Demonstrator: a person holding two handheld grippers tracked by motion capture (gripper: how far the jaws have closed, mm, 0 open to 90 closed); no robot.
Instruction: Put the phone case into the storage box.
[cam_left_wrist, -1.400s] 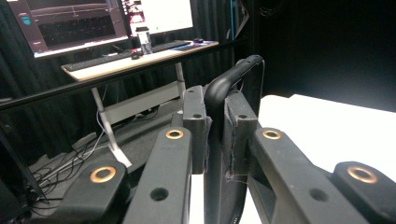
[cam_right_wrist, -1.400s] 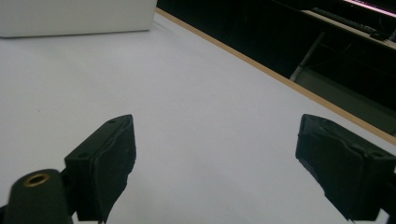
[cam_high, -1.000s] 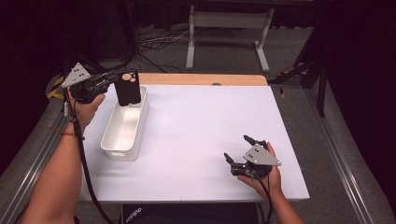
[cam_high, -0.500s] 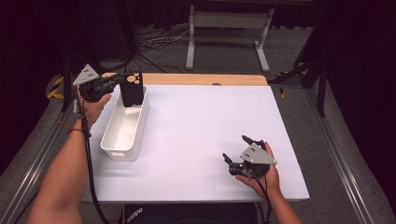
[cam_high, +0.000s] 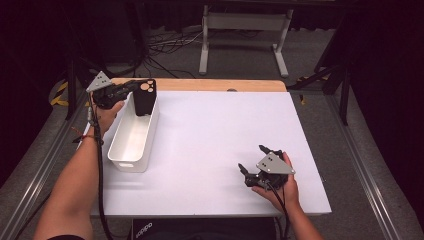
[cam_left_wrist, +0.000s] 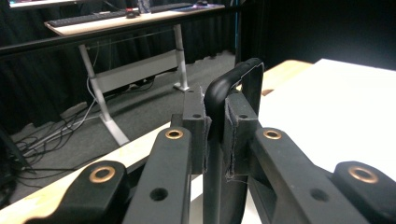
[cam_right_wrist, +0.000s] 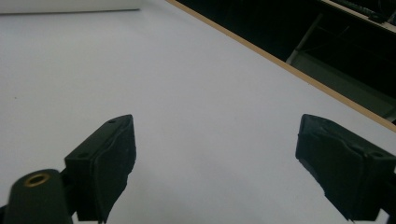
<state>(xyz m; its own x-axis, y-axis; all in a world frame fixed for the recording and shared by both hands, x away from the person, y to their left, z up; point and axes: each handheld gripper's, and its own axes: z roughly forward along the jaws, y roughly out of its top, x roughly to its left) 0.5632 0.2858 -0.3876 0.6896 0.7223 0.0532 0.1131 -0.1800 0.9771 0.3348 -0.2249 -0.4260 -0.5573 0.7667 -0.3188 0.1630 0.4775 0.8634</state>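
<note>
Room: dark curtained space, grey floor with cables, a metal-legged desk beyond the table.
Surface: white table (cam_high: 215, 145) with a wooden strip along its far edge, matte and flat.
Left gripper (cam_high: 134, 87): jaws clamped together on the thin edge of a black phone case (cam_high: 145, 97), held upright at the far end of the bin.
Bin (cam_high: 131, 137): long white plastic tub near the table's left edge, smooth walls, nothing else seen inside.
Case position: its lower end dips within the bin's far end; whether it touches the floor of the bin cannot be told.
Case build: thin shell, rounded corners, camera cut-outs near the top.
Handling: probably light and slightly flexible, likely to pivot if pinched at one corner; a grip mid-edge seems steadier.
Right gripper (cam_high: 255, 167): jaws wide apart, holding nothing, low over the table's near right part.
</note>
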